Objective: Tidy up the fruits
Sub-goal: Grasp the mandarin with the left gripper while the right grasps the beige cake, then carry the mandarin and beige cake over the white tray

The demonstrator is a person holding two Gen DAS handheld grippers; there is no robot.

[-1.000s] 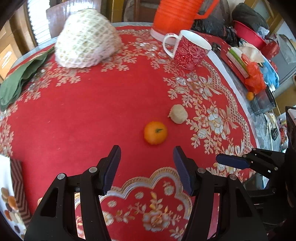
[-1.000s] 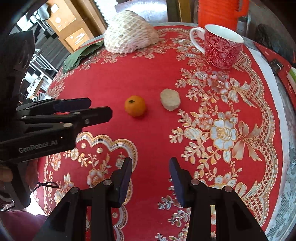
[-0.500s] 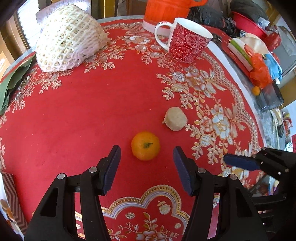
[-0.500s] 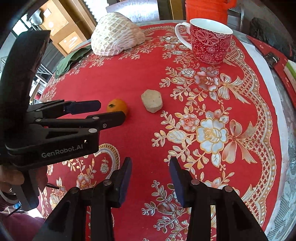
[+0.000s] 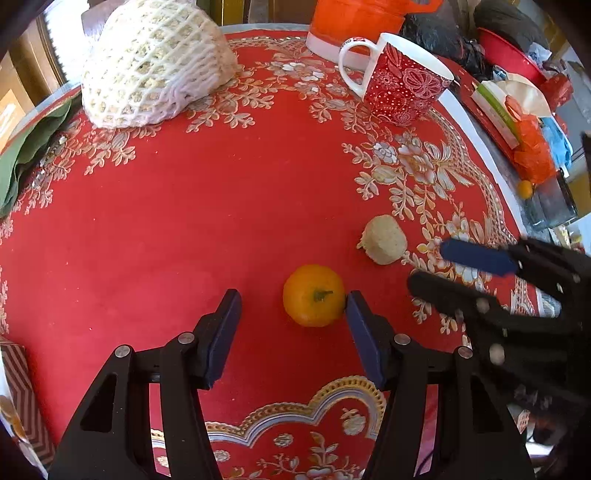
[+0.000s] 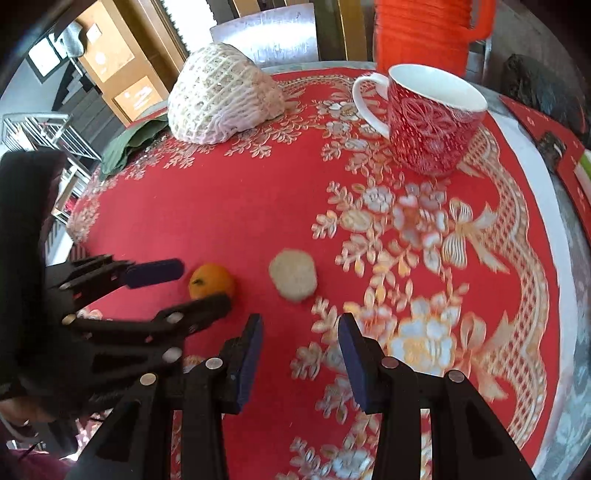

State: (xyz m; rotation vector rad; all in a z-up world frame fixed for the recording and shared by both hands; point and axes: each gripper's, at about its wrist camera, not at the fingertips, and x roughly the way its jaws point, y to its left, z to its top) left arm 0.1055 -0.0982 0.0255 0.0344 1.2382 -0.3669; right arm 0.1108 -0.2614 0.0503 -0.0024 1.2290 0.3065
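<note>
A small orange [image 5: 314, 295] lies on the red floral tablecloth [image 5: 184, 229]. My left gripper [image 5: 291, 314] is open and straddles it; the fruit sits close against the right finger [image 5: 356, 325], and the left finger stands well off it. To its right rests a small beige lump [image 5: 384, 240]. In the right wrist view my right gripper [image 6: 300, 332] is open and empty, just short of the beige lump [image 6: 293, 275]. The orange [image 6: 212, 284] shows there between the left gripper's [image 6: 192, 290] tips.
At the back stand a large white foam-net bundle [image 5: 155, 62], a red patterned mug [image 5: 402, 88] and an orange jug [image 5: 365, 22]. Green leaves [image 5: 26, 155] lie at the left edge. Clutter and another small orange [image 5: 524, 188] sit past the right edge.
The left gripper has come forward and down, so the orange now lies between its fingers. The right gripper has drawn closer to the beige lump and to the left gripper.
</note>
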